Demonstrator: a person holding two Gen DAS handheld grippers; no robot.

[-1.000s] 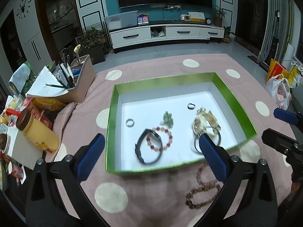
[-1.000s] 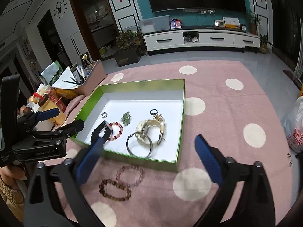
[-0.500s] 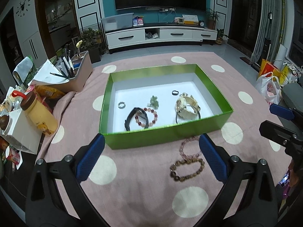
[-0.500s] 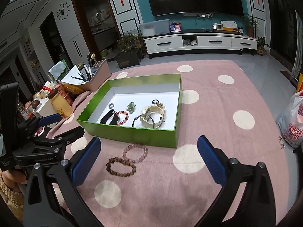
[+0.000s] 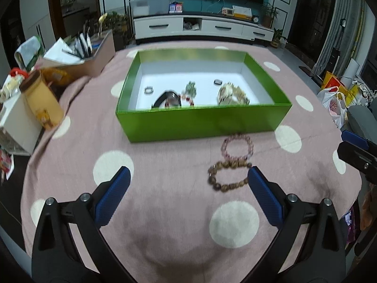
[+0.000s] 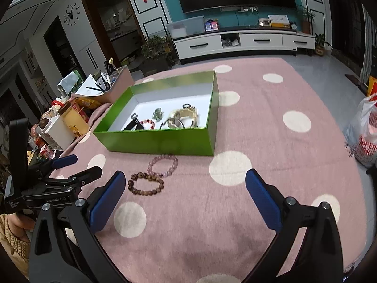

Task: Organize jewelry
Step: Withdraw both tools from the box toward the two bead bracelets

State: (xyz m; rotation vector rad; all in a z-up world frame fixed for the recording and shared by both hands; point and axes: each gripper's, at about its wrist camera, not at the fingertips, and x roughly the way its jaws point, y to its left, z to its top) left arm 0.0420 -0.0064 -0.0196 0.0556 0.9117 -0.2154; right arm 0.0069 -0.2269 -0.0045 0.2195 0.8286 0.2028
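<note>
Jaws wide; brown bracelet (image 5: 227,176) between left pair.

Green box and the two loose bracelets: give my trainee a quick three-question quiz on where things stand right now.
1. True or false: the brown bead bracelet lies inside the green box.
2. Which bracelet lies nearer the box: (a) the brown bead bracelet, (b) the pink bead bracelet?
3. Fill in: the left tool and right tool are both ____ and hold nothing.

Key: 1 false, it lies on the pink dotted cloth outside the box; 2 b; 3 open.
</note>
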